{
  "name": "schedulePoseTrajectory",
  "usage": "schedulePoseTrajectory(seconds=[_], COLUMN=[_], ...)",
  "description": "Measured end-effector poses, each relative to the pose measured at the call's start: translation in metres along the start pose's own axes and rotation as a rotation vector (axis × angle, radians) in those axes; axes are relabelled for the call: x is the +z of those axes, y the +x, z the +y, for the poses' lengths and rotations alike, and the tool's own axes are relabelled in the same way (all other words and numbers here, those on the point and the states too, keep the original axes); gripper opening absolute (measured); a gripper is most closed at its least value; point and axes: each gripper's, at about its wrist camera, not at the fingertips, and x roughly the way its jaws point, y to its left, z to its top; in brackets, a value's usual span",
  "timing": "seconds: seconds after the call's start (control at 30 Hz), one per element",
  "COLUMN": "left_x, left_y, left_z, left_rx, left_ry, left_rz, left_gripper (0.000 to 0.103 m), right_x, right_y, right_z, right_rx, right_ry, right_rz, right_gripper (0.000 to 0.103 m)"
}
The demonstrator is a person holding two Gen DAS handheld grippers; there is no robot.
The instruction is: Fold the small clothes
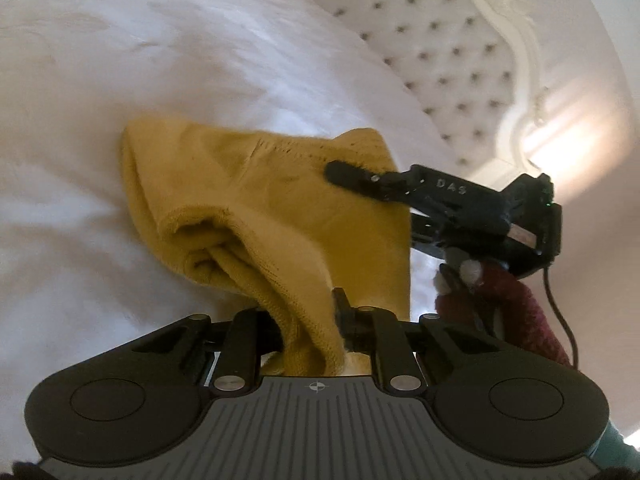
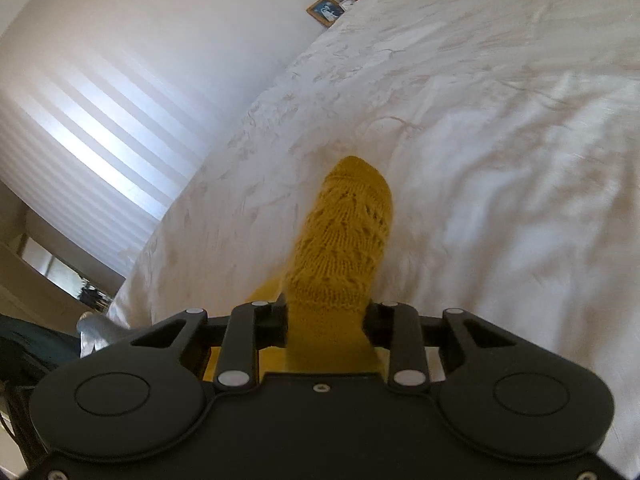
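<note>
A mustard yellow knitted garment (image 1: 256, 208) hangs above the white bed (image 1: 140, 60), held between both grippers. My left gripper (image 1: 310, 320) is shut on its lower hem, with fabric bunched between the jaws. My right gripper (image 1: 352, 176) comes in from the right in the left wrist view and is shut on the garment's upper edge. In the right wrist view the garment (image 2: 344, 240) sticks forward out of the shut right gripper (image 2: 326, 320), its knit pattern facing the camera, above the bed (image 2: 500, 140).
A tufted white headboard (image 1: 440, 40) stands behind the bed. The hand in a dark red sleeve (image 1: 516, 308) holds the right gripper. A window blind (image 2: 80, 140), a framed picture (image 2: 326, 10) and the bed's edge (image 2: 192, 208) show on the left.
</note>
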Motion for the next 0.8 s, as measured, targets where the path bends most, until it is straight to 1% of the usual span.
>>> schedulePoseTrajectory(seconds=[0.17,0.23,0.3,0.33,0.4,0.43,0.5,0.53,0.57,0.63,0.7,0.73,0.8], left_x=[-0.034,-0.054,-0.073,-0.085,-0.116,-0.131,-0.155,-0.168,-0.175,-0.179,-0.178,-0.179,-0.181], left_y=[-0.014,-0.02,-0.02,-0.019,-0.009,-0.003,0.01,0.015,0.013,0.008,0.0,-0.003,-0.015], left_z=[-0.036,-0.049,-0.058,-0.06,-0.058,-0.055,-0.05,-0.046,-0.044,-0.042,-0.044,-0.047,-0.059], left_rx=[-0.062,-0.083,-0.075,-0.059,-0.009,0.037,0.139,0.179,0.181,0.186,0.199,0.212,0.231], left_ry=[0.04,0.064,0.092,0.098,0.093,0.099,0.126,0.14,0.137,0.12,0.111,0.119,0.177], left_rz=[0.036,0.051,0.059,0.068,0.124,0.15,0.192,0.205,0.18,0.156,0.144,0.137,0.117], left_gripper=[0.016,0.016,0.016,0.016,0.017,0.017,0.018,0.018,0.019,0.02,0.022,0.023,0.024], right_x=[-0.031,-0.045,-0.057,-0.065,-0.077,-0.084,-0.095,-0.099,-0.102,-0.104,-0.106,-0.107,-0.112], right_y=[-0.059,-0.082,-0.098,-0.104,-0.102,-0.099,-0.094,-0.092,-0.095,-0.103,-0.111,-0.117,-0.129], right_z=[0.006,0.006,0.001,-0.005,-0.019,-0.029,-0.048,-0.056,-0.063,-0.065,-0.056,-0.05,-0.036], right_rx=[-0.021,-0.018,-0.025,-0.053,-0.134,-0.186,-0.327,-0.371,-0.388,-0.39,-0.394,-0.392,-0.367], right_ry=[0.018,0.02,0.014,0.001,-0.015,-0.023,-0.048,-0.063,-0.065,-0.05,-0.084,-0.112,-0.158], right_rz=[-0.006,-0.013,-0.015,-0.017,-0.018,-0.014,-0.011,-0.021,-0.049,-0.098,-0.138,-0.161,-0.197], right_gripper=[0.04,0.04,0.041,0.042,0.045,0.048,0.051,0.059,0.065,0.065,0.065,0.065,0.065])
